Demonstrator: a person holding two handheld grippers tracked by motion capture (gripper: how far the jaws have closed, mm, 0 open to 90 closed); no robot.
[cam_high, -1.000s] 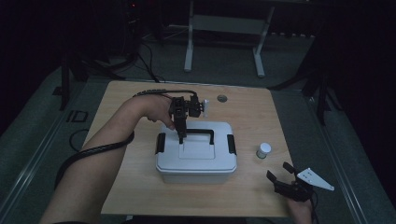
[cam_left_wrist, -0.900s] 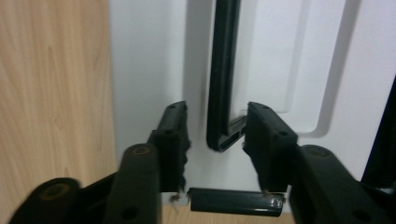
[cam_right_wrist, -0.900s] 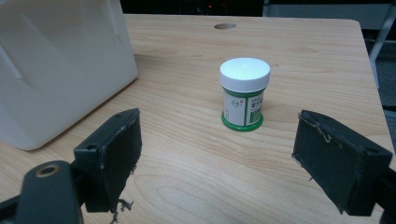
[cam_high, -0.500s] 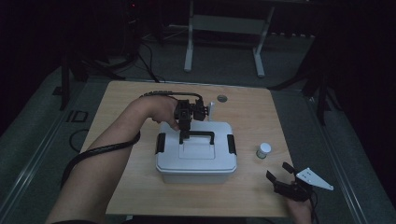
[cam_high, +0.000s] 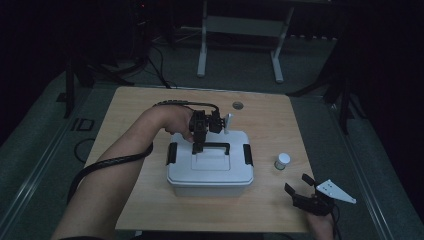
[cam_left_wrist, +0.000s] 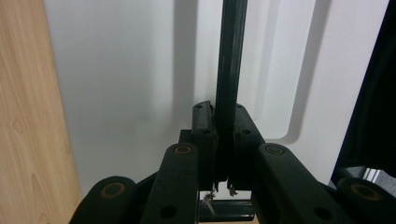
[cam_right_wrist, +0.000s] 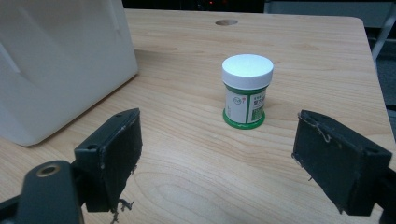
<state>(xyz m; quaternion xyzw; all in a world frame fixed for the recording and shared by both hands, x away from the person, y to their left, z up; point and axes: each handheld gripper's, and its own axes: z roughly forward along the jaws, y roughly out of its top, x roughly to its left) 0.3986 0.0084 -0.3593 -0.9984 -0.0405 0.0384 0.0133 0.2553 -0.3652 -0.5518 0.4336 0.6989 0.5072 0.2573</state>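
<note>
High view: the left gripper (cam_high: 198, 148) has just been closing and now clamps the black handle (cam_high: 216, 146) of the white box (cam_high: 210, 167) at mid-table — the bar sits pinched between its pads (cam_left_wrist: 205, 135). The right gripper (cam_high: 300, 189) stands open, well apart — a small jar (cam_right_wrist: 247, 91) ahead.

hidden: handle (cam_left_wrist: 231, 60) where the left gripper (cam_left_wrist: 223, 140) pads clamp it, top end cut by the frame | cut off: white box (cam_right_wrist: 56, 60) left of the bottle (cam_right_wrist: 246, 91) | too small: bottle label print, possibly text
</note>
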